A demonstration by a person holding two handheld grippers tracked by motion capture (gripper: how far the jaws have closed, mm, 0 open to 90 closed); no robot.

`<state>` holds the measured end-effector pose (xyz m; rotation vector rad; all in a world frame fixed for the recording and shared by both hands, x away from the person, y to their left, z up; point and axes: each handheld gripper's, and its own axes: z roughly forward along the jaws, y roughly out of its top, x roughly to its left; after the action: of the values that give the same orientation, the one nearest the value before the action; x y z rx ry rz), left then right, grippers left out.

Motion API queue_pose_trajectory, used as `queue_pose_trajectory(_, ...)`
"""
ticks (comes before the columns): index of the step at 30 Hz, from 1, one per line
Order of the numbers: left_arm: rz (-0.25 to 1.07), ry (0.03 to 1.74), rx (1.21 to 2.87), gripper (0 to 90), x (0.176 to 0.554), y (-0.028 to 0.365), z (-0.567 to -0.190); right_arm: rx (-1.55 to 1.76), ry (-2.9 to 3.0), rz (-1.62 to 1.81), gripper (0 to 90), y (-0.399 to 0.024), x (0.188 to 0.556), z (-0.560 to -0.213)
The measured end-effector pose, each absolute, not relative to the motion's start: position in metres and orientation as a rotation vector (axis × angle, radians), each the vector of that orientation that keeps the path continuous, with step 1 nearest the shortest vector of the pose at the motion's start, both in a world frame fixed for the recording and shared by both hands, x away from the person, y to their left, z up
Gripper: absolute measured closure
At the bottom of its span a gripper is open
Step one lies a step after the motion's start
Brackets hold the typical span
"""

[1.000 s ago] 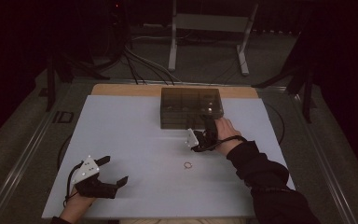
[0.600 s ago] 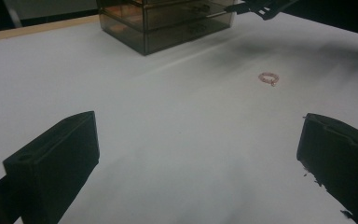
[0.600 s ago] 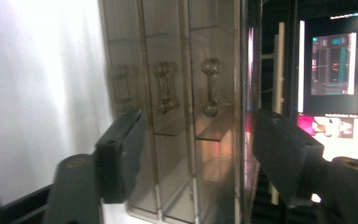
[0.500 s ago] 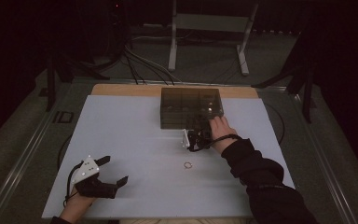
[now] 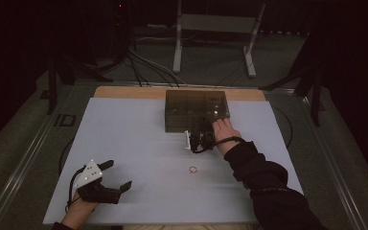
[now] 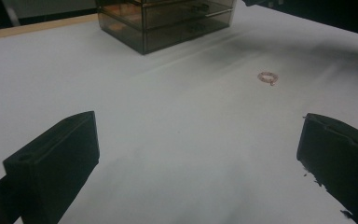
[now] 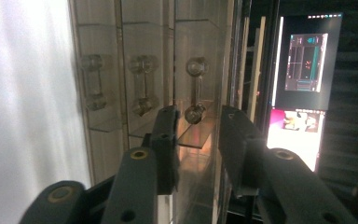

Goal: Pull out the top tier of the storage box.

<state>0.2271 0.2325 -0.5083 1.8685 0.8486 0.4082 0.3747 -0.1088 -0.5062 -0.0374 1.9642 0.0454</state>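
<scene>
Narrowing right tool [image 7: 196, 126] around drawer handle [image 7: 195, 88] (gap remaining)

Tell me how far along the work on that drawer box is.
Done: the right gripper is lined up at the drawer box, its fingers having just been closing around a clear drawer handle. In hand: taking hold of that handle; the fingers don't visibly press it. Left: the drawers look shut, the small ring lies on the table, and the left gripper waits open.

Left gripper [image 5: 117, 176] just sits low near the table's front edge, jaws wide apart. Right gripper [image 5: 202, 132] is stretched forward, rolled sideways, jaws have just been closing, narrow gap left.
</scene>
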Motion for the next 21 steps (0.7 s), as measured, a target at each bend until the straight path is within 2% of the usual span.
queue_pose_trajectory(10,0.406,0.849,1.867,0.0,0.2270,0.2323,-0.5084,-0.024,1.958,0.005,78.2,-0.1023,0.3796,-0.5117)
queue_pose_trajectory(21,0.404,0.850,1.865,0.0,0.2271,0.2325,-0.5083,-0.055,1.928,-0.028,81.0,-0.0995,0.3792,-0.5131)
